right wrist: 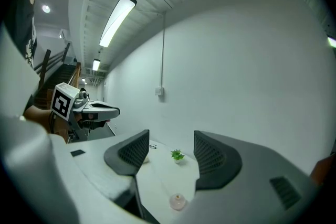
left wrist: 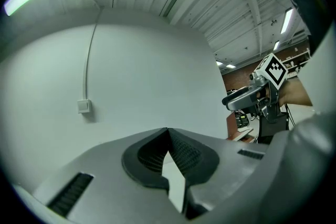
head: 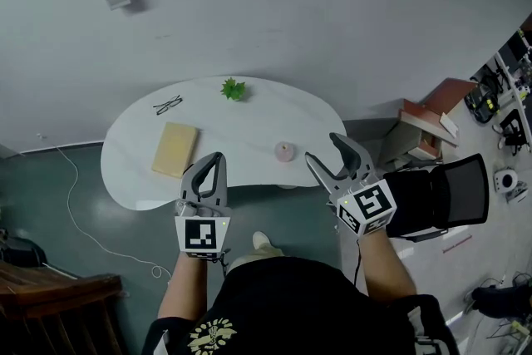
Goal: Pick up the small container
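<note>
Small pink round container [head: 285,150] sits on white curved desk [head: 241,137], right of small green plant [head: 233,89] & nearer the person. Right gripper [head: 324,150] fingers spread, empty; left gripper [head: 216,158] fingers clenched, empty. Risk: sloppy approach nudges container off desk edge.

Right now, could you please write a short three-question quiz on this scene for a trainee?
1. True or false: the small pink round container has been lifted off the white kidney-shaped table.
2. Which gripper has its jaws apart? A: left gripper. B: right gripper.
3. Fill in: in the head view, the tan rectangular book lies to the ____ of the container.

Key: 1 false, it stands on the table, clear of both grippers. 2 B. 3 left.
</note>
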A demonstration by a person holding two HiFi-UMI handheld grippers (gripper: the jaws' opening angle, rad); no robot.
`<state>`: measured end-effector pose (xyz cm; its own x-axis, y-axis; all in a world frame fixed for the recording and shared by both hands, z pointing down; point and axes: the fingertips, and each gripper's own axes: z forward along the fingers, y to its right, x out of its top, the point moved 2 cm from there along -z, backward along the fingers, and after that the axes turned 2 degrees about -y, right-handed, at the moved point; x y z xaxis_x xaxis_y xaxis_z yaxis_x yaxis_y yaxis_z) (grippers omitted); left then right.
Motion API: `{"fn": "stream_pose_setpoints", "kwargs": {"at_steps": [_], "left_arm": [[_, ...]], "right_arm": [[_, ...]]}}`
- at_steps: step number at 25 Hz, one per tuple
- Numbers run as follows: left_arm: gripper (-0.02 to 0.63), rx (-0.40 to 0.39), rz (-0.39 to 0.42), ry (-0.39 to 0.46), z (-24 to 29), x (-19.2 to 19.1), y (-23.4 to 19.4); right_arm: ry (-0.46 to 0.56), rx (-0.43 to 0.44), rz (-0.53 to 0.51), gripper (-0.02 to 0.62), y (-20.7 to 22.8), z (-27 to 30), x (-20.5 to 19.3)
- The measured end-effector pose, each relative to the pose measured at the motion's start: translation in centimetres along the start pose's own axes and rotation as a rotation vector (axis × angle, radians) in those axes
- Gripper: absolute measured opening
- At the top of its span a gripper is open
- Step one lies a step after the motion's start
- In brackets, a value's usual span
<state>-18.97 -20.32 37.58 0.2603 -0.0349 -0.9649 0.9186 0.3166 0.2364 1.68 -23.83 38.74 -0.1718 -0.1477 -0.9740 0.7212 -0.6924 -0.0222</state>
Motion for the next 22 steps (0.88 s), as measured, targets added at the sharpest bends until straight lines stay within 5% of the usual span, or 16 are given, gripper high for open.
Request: {"fn": "stream_pose_setpoints", "kwargs": {"at_steps": [9, 17, 22], "left_arm": [[0.005, -0.069, 0.015, 0.004, 2.6, -0.9, -3.1], [0.005, -0.136, -0.008, -0.010, 5.9, -2.2, -2.7], [0.005, -0.105, -0.003, -0.006, 8.1, -2.6, -3.2]], "right_arm": [[-0.047, -0.028, -0.007, 0.258, -0.1, 2.8, -1.0], [-0.177, 0.006, 0.007, 0.258, 0.7, 6.6, -7.6], [-0.219, 0.047, -0.005, 0.256, 1.8, 9.5, -12.7]]}}
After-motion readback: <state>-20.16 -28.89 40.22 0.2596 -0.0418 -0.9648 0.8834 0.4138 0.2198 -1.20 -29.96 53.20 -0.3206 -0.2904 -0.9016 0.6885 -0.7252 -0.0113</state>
